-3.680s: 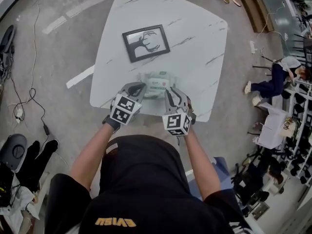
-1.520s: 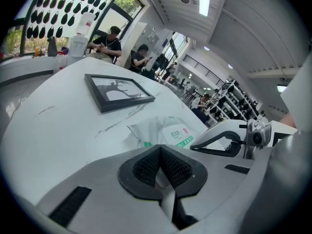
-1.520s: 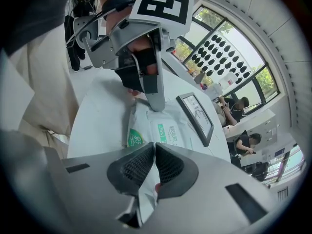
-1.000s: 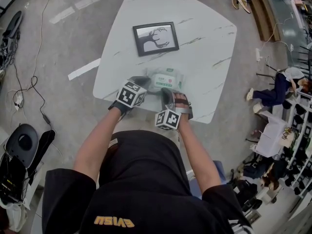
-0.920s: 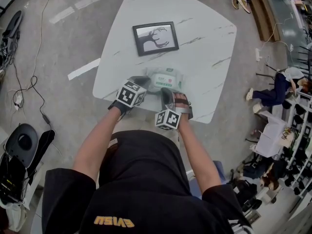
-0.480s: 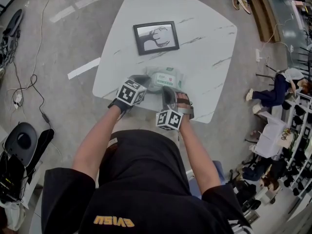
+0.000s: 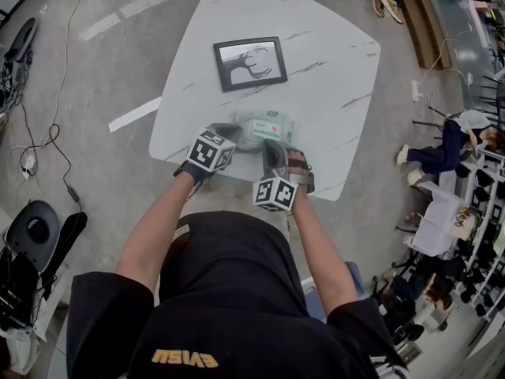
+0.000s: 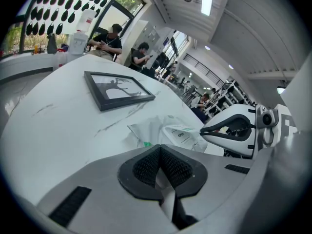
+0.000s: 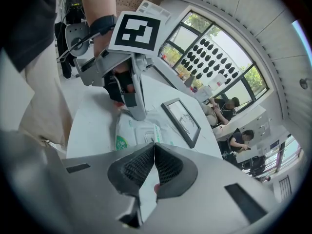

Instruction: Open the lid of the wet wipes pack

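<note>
Head view: catches wet wipes pack flat on white table near its front edge, left gripper at its left end, right gripper at its near side; hides both sets of tips under the grippers' own bodies.

Left gripper view: shows own jaws pressed together, nothing visible between, pack's near edge cut off behind them.

Right gripper view: shows own jaws closed tip to tip right at lid; leaves any pinch on it unclear.
</note>
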A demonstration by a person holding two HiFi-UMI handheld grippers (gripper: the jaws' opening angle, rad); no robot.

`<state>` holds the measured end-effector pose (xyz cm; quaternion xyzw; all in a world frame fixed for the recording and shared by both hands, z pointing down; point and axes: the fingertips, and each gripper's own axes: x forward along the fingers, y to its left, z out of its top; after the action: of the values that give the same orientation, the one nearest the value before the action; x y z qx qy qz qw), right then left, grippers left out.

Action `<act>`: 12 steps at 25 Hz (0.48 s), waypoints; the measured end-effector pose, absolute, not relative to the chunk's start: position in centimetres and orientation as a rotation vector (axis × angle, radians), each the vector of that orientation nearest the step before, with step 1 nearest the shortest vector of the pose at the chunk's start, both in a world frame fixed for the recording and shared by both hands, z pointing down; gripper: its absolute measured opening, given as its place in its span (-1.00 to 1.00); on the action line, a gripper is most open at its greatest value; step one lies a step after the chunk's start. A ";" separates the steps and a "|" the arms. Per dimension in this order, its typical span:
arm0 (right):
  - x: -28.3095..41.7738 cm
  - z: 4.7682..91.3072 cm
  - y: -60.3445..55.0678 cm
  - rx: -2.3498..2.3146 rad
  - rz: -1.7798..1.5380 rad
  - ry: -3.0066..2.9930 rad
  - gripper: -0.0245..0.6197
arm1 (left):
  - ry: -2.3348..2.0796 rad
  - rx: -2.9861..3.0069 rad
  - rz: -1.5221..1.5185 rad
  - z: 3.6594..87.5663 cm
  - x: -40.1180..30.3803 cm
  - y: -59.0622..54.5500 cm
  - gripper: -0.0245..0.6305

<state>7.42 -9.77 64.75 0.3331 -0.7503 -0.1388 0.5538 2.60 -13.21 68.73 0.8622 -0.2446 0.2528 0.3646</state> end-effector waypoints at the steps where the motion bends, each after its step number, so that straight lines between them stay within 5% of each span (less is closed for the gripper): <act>1: 7.5 64.5 -9.9 0.796 -0.324 -1.778 -0.90 | -0.629 2.218 0.649 68.7 2.6 -13.2 -0.88; 12: 8.1 63.2 -11.4 0.857 -0.309 -1.803 -0.90 | -0.631 2.220 0.648 68.8 2.7 -13.2 -0.88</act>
<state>8.12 -11.43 63.17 0.3594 -0.7559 -0.1294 0.5318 2.67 -13.21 68.83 0.8628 -0.2450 0.2517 0.3636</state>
